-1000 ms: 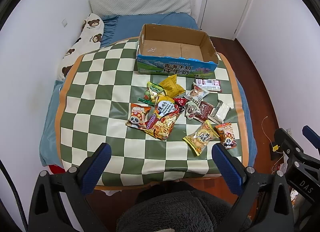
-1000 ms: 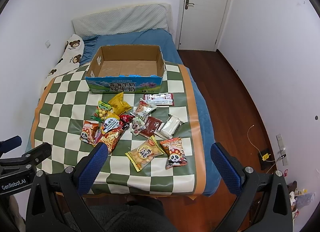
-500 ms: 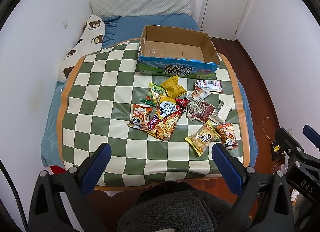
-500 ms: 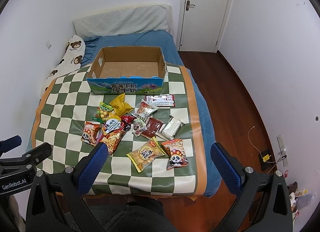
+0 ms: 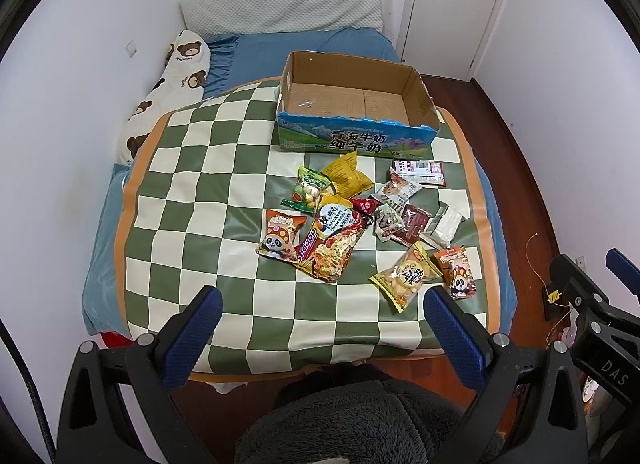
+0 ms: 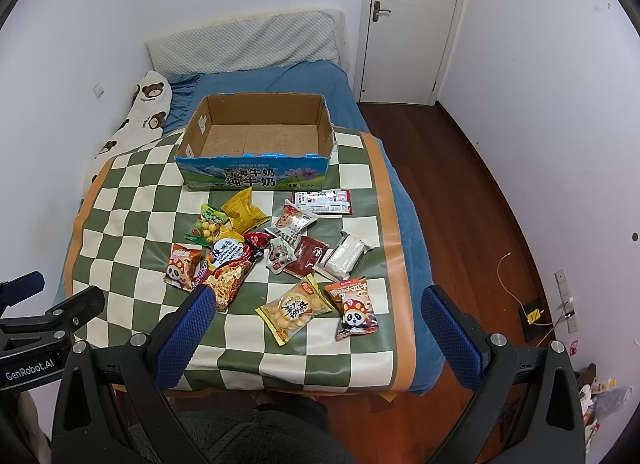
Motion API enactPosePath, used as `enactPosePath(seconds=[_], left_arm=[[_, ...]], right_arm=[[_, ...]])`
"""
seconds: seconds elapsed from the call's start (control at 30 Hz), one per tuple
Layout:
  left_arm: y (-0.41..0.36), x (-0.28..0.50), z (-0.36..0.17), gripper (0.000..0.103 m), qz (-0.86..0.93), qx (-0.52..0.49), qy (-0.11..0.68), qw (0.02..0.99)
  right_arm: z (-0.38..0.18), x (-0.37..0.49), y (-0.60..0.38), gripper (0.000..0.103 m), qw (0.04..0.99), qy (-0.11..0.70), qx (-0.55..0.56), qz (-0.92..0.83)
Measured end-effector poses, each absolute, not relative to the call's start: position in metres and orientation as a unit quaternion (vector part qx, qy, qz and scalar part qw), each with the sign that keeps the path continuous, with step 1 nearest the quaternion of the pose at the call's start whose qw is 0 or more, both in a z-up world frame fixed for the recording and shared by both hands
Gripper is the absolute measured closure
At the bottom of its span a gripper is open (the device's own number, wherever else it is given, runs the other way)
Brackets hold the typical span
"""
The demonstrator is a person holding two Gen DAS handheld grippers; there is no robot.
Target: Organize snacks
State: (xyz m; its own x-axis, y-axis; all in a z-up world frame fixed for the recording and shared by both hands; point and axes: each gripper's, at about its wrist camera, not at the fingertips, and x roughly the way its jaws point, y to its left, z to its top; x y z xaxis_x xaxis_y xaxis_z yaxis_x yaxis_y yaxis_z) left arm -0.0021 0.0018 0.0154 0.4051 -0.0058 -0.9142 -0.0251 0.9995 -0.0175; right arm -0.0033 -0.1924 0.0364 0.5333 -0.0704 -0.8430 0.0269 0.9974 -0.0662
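One noodle packet [image 5: 334, 242] reads "Sedaap"; milk box [image 5: 354, 141] shows "纯牛奶".

Snack packets [image 6: 280, 260] lie before the cardboard box [image 6: 256, 167].

The left gripper [image 5: 320, 316] has a black frame with triangular cut-outs, silver screws [image 5: 500, 339] at the finger joints and blue textured finger pads [image 5: 452, 336]. The right gripper [image 6: 316, 314] is built alike; in its view the other unit's side reads "GenRobot.AI" [image 6: 29, 370]. Dark grey fleece clothing [image 5: 352, 420] shows below.
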Motion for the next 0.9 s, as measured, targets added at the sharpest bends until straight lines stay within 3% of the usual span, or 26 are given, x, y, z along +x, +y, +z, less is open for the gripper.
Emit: enactPosePath(seconds=[0.9], left_arm=[[0.0015, 0.0025, 0.0176, 0.0, 0.003, -0.013, 0.547, 0.837]], right_arm=[[0.0358, -0.0027, -0.1935, 0.0, 0.875, 0.484, -0.023, -0.027]])
